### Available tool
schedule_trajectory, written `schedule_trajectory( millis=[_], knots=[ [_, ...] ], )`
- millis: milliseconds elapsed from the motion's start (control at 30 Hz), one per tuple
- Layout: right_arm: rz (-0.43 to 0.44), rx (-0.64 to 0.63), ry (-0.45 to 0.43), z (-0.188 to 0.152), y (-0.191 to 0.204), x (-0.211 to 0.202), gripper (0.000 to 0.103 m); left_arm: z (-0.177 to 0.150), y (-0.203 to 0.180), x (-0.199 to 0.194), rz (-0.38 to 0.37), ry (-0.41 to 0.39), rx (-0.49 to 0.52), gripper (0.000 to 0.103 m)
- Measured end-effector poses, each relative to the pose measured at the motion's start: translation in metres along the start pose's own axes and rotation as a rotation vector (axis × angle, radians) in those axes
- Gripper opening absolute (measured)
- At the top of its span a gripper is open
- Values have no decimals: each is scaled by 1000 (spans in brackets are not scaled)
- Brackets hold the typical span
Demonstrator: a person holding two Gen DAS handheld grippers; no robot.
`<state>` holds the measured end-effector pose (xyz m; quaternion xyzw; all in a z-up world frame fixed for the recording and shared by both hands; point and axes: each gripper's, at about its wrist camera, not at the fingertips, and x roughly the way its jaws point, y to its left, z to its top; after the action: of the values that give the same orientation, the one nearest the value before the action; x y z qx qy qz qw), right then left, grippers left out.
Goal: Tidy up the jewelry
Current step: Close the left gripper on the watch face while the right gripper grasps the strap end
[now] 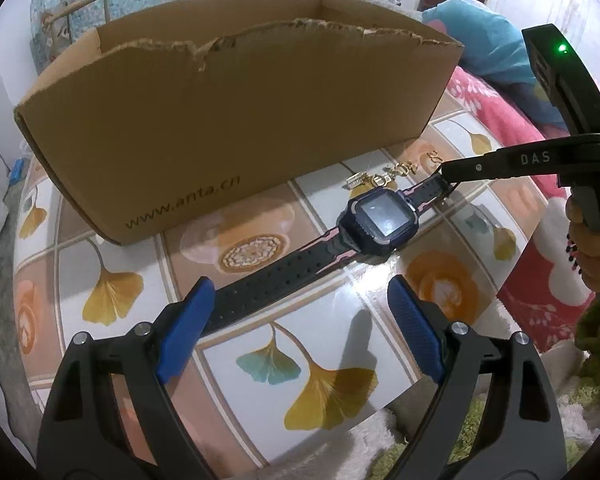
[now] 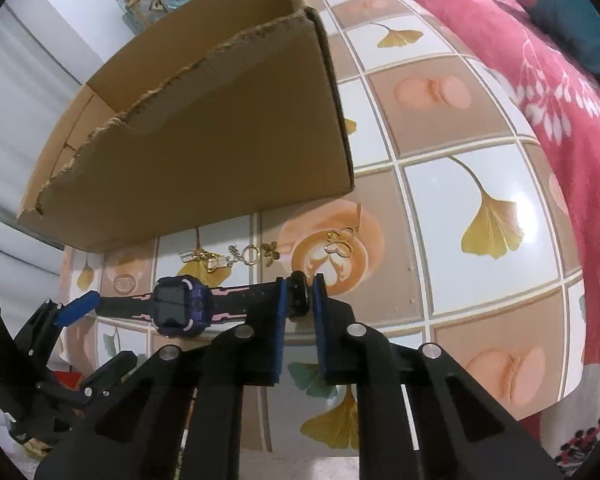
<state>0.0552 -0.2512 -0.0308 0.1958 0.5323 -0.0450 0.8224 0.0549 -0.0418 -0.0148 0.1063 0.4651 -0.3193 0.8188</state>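
Observation:
A dark blue smartwatch (image 1: 380, 220) with a black and pink strap lies flat on the patterned table (image 1: 360, 316), in front of an open cardboard box (image 1: 236, 120). My right gripper (image 2: 300, 284) is shut on the buckle end of the watch strap (image 2: 260, 294), its blue pads pressing on both sides. It reaches in from the right in the left wrist view (image 1: 446, 174). My left gripper (image 1: 300, 288) stands open above the strap's other end, which lies close to its left finger (image 1: 192, 320). Small gold jewelry pieces (image 2: 228, 258) lie between watch and box.
Gold butterfly-shaped pieces (image 2: 340, 242) lie on the table right of the other jewelry. A pink floral blanket (image 2: 540, 60) borders the table's right edge, with a blue cushion (image 1: 480, 40) behind. The box's near wall has a torn top edge. A person's hand (image 1: 592, 248) holds the right gripper's handle.

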Motion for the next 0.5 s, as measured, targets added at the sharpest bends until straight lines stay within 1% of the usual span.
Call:
schedule_trajectory(
  millis=[267,500],
  knots=[
    [15,4,9,0,1,1,10,-3,4,0,-12,-7,-4,84],
    [38,20,1,3,-4,3,11,-7,-5,3,20,-4,43,84]
  ],
)
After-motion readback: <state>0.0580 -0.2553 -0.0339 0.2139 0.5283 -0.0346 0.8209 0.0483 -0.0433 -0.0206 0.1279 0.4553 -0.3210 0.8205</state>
